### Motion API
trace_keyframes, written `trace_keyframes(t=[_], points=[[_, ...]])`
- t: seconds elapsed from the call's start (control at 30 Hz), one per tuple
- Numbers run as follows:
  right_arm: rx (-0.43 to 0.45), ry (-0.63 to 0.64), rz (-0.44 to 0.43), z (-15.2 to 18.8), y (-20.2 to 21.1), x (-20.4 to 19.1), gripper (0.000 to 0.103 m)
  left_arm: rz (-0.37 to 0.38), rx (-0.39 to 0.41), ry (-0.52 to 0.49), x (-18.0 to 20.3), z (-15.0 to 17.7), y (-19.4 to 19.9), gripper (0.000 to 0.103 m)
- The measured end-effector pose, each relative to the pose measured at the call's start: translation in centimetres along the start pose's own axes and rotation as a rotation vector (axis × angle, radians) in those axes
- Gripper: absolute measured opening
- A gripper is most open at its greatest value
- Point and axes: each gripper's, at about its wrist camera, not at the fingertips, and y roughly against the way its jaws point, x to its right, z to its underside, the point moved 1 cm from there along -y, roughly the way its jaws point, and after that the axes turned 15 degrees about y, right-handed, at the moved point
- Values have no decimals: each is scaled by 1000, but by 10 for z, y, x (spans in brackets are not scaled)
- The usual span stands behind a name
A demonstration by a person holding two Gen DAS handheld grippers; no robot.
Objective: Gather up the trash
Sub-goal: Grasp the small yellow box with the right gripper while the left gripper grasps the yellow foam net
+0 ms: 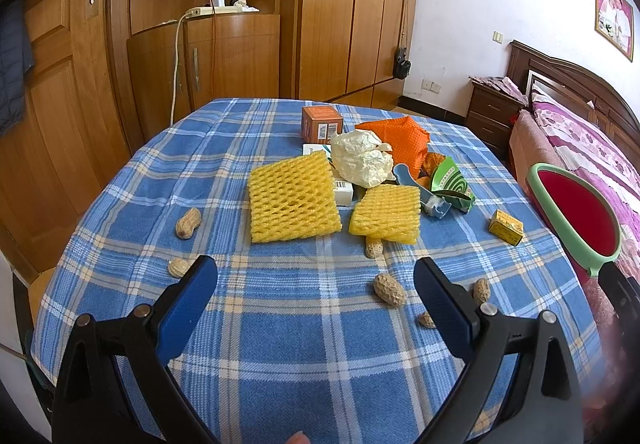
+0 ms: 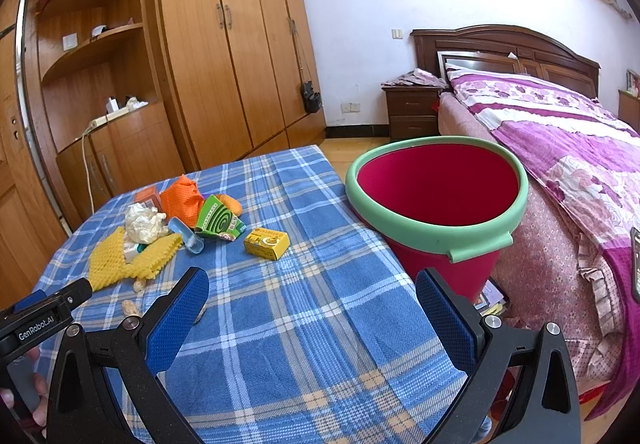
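Trash lies on a blue plaid tablecloth (image 1: 280,324): two yellow foam nets (image 1: 292,200) (image 1: 386,214), a crumpled white paper (image 1: 360,158), an orange net (image 1: 404,138), an orange box (image 1: 322,120), a green wrapper (image 1: 450,182), a small yellow box (image 1: 506,227) and several peanuts (image 1: 389,290). My left gripper (image 1: 316,284) is open and empty, near the peanuts. My right gripper (image 2: 312,298) is open and empty over the table's right edge. A red bucket with a green rim (image 2: 436,204) stands beside the table. The small yellow box (image 2: 267,243) also shows in the right wrist view.
Wooden wardrobes (image 1: 344,4) stand behind the table. A bed with a purple cover (image 2: 560,148) and a nightstand (image 2: 412,110) are to the right, just beyond the bucket. The left gripper's body (image 2: 44,308) shows at the right wrist view's left edge.
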Motion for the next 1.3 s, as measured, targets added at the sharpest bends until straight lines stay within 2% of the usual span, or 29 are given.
trace_keyframes(t=[0.33,0.63,0.8,1.0,1.13,1.3], points=[[0,1,6,-3,-3,1,103,-9,-12,-3,-2,-9,-7,98],[-27,4,-9,-15,-18,6,103,-17,-86,-22,-2,-30,-36,98],[-66,24,-34,-22,-35,4,103,-22,-147,-12,-3,-40,-59,98],[-137,59,-78,-28,-61,-2,103,-50,-178,-22,0,-50,-87,97],[-194,109,-91,-31,-81,-9,103,-75,-220,-24,-2,-52,-106,88],[-233,164,-115,-34,-101,-20,103,-94,-262,-2,-10,-51,-121,85]])
